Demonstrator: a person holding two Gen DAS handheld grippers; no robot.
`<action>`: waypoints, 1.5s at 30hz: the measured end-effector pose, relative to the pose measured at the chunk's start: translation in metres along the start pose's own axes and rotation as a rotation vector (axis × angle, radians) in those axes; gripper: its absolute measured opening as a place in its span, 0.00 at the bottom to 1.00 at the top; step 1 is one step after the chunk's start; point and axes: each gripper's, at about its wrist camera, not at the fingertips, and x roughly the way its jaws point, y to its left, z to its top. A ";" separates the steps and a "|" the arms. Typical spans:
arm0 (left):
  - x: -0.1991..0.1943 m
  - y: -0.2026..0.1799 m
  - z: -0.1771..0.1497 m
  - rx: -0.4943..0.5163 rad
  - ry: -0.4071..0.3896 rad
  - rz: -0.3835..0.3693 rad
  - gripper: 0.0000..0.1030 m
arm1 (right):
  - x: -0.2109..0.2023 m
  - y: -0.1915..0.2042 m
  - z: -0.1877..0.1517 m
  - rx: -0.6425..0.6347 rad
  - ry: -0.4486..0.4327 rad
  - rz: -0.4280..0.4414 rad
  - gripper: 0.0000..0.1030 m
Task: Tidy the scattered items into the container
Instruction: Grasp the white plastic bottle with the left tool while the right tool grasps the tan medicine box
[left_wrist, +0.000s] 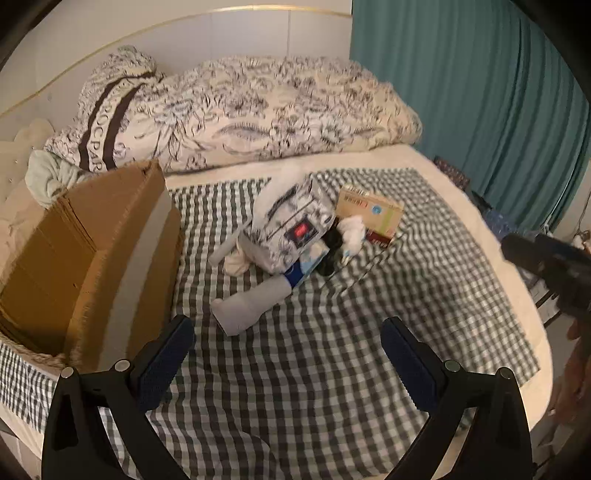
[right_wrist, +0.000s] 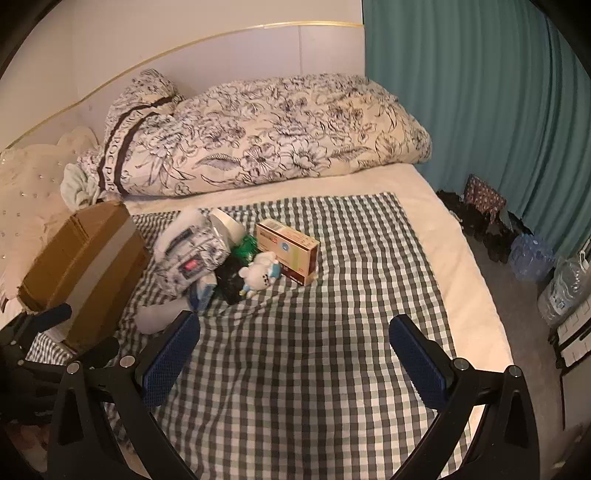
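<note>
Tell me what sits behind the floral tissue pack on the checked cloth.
Behind the floral tissue pack stands a round white jar, with something green beside it. The jar's lower part is covered by the pack.

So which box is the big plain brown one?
The cardboard box at the left edge of the checked cloth. The small box in the pile is printed with labels, with a red side.

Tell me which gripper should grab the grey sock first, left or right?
Left, probably. The grey sock lies just beyond the open left gripper, beside the cardboard box. From the right gripper, also open and empty, it sits off to the side.
</note>
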 end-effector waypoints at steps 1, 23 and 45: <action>0.005 0.001 -0.001 -0.003 0.004 -0.004 1.00 | 0.006 -0.003 0.000 0.002 0.006 0.003 1.00; 0.131 0.044 0.004 -0.057 0.127 0.012 1.00 | 0.117 -0.005 0.026 -0.100 0.047 0.031 1.00; 0.143 0.041 -0.008 -0.120 0.160 -0.079 0.62 | 0.223 -0.004 0.042 -0.156 0.115 0.086 0.95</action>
